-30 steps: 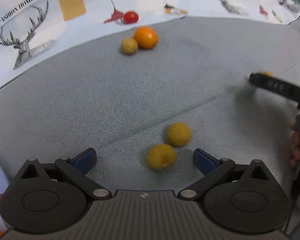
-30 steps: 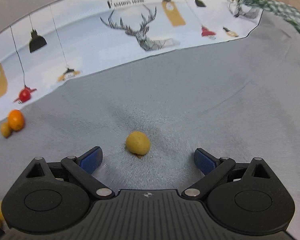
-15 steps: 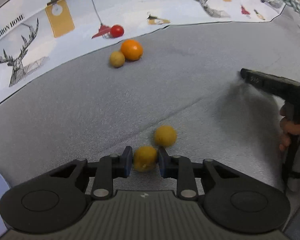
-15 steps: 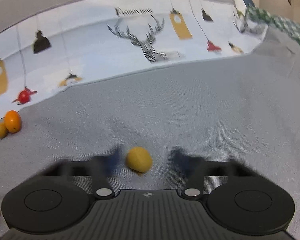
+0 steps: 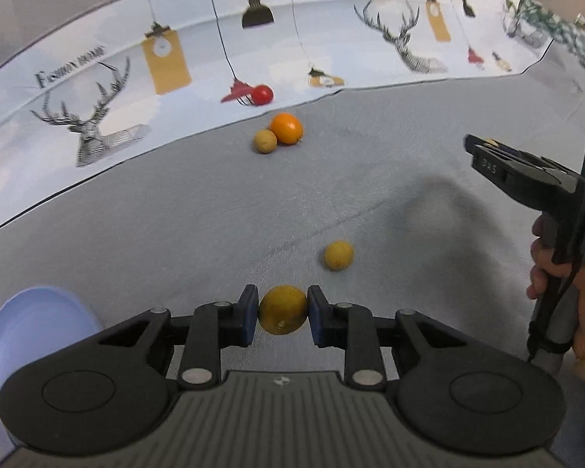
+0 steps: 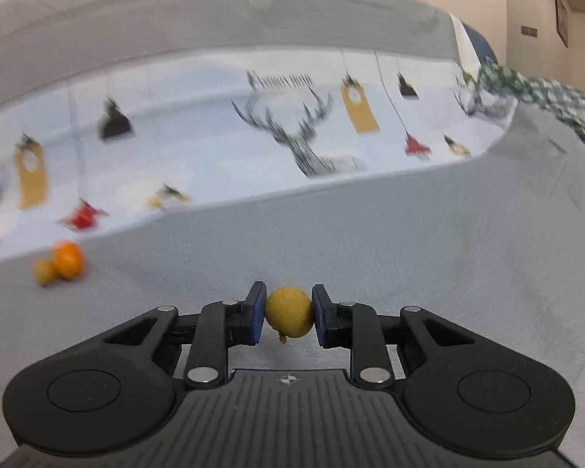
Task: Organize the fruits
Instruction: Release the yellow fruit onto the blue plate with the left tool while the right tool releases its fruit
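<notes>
Fingers [image 5: 249, 314] of each gripper clench a yellow fruit [image 5: 282, 315] above the grey cloth [image 5: 175, 214].

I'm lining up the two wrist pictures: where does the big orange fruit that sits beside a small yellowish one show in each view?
Left wrist view: the orange fruit lies upper centre on the grey cloth, touching the small yellowish fruit at its left.
Right wrist view: the same orange fruit is at the far left edge, blurred, the small yellowish fruit at its lower left.
Shared landmark: the printed red lamp just behind the pair.
</notes>
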The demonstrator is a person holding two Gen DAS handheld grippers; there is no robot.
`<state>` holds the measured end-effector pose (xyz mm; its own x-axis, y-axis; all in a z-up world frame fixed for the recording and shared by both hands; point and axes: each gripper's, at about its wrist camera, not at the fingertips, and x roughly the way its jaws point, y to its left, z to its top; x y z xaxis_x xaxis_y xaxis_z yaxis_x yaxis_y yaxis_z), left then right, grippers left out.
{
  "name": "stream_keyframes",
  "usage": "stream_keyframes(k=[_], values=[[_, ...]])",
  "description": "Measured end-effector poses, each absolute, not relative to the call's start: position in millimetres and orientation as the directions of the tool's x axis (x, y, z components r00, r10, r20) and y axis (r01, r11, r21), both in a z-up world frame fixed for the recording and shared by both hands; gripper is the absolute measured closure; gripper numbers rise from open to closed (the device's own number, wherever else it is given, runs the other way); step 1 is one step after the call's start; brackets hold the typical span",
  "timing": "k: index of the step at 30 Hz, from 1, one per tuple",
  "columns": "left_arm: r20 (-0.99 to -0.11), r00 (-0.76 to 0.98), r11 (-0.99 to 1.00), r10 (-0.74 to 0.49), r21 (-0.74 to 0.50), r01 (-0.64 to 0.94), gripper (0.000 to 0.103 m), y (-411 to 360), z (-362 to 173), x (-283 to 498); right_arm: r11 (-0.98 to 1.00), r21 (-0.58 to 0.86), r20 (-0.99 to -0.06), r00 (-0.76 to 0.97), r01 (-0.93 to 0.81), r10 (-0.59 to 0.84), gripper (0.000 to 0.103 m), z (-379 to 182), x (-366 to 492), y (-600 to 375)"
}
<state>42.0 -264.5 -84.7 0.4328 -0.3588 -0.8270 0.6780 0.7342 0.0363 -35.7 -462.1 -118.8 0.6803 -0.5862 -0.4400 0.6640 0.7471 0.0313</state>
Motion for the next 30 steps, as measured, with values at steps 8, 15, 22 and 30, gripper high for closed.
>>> stream_keyframes(k=[8, 15, 22, 30], values=[[-0.818, 0.454, 0.768, -0.353, 0.023, 0.64, 0.073, -187, -31, -8, 0.897, 0.125, -0.426, 0.839, 0.425, -0.338, 0.076, -55, -99, -345], [-0.817, 0.509, 0.848, -0.272, 0.047, 0.528, 0.073, -101, 1, -45, 0.967, 0.194, -0.451, 0.89, 0.164, -0.06, 0.076, -14, -146, -250], [-0.796, 0.561, 0.905, -0.229, 0.038, 0.424, 0.073, -19, 16, -81, 0.986, 0.165, -0.456, 0.887, 0.0, 0.076, 0.076, 11, -172, -175], [-0.757, 0.61, 0.935, -0.233, -0.001, 0.355, 0.073, 39, 27, -114, 0.993, 0.05, -0.469, 0.876, -0.103, 0.115, 0.076, 20, -194, -118]])
